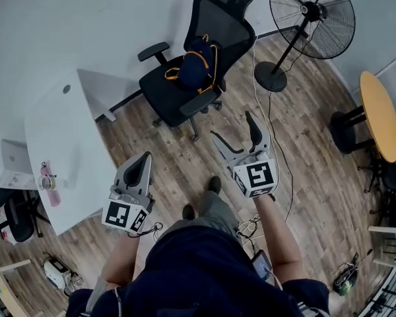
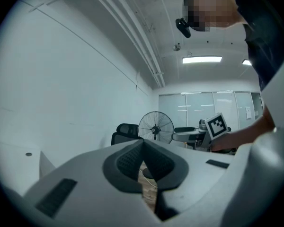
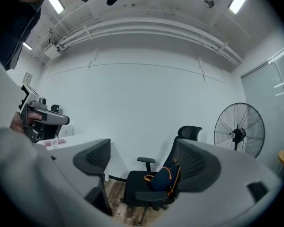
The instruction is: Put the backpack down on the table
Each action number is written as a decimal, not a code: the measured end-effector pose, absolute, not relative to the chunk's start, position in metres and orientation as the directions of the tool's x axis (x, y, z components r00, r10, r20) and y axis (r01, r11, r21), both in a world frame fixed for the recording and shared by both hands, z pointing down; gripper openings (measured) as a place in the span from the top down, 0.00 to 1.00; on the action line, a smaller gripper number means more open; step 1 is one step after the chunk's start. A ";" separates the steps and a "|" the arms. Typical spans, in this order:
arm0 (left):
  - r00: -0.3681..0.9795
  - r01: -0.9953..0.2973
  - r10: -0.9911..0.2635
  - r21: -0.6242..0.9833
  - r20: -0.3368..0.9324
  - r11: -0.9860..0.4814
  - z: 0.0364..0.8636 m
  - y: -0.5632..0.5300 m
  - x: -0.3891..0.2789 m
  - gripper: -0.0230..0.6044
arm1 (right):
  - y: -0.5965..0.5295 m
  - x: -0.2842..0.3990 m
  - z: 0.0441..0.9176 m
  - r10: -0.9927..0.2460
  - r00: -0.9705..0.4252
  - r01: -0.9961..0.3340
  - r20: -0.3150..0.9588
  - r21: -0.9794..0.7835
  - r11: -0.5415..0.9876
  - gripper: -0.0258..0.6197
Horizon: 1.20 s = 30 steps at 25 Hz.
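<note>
Backpack (image 1: 197, 63) partly behind chair armrest (image 1: 199, 102); left tongs (image 1: 144, 158) closed, right tongs (image 1: 231, 125) open, empty.

Fan (image 1: 311, 12) partly beyond the top edge; base of the backpack (image 3: 160, 179) behind the chair armrest (image 3: 149, 196); pink table clutter (image 1: 47, 180) indistinct

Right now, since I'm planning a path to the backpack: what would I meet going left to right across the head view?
white table → left gripper → backpack → right gripper → standing fan → round wooden table
</note>
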<state>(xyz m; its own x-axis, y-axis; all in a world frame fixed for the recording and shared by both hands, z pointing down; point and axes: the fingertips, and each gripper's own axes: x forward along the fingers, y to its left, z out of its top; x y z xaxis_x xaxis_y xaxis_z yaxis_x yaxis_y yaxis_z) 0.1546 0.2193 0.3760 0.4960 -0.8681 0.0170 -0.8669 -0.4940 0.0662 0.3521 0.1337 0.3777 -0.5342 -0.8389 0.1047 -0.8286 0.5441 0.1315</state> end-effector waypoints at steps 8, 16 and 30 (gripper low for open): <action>0.417 -0.908 -0.909 0.051 0.008 -0.416 0.382 0.143 0.156 0.96 | 0.029 0.357 0.399 -0.802 -0.587 -0.796 0.106 0.104 0.596 0.30; 0.298 -0.953 -0.954 0.052 0.009 -0.297 0.374 0.048 0.166 0.96 | -0.106 0.367 0.426 -0.733 -0.663 -0.733 0.151 0.070 0.677 0.36; 0.281 -0.958 -0.959 0.060 0.031 -0.279 0.382 -0.046 0.105 0.96 | -0.321 0.327 0.508 -0.782 -0.548 -0.802 0.297 0.078 0.592 0.44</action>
<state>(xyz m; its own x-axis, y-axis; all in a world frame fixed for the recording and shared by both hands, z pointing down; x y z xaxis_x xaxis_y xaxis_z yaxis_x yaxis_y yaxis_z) 0.1054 -0.0456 0.3824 0.2809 -0.9592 0.0310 -0.9585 -0.2788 0.0605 0.3269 -0.3214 0.5084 -0.5483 -0.7817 0.2971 -0.8021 0.5921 0.0775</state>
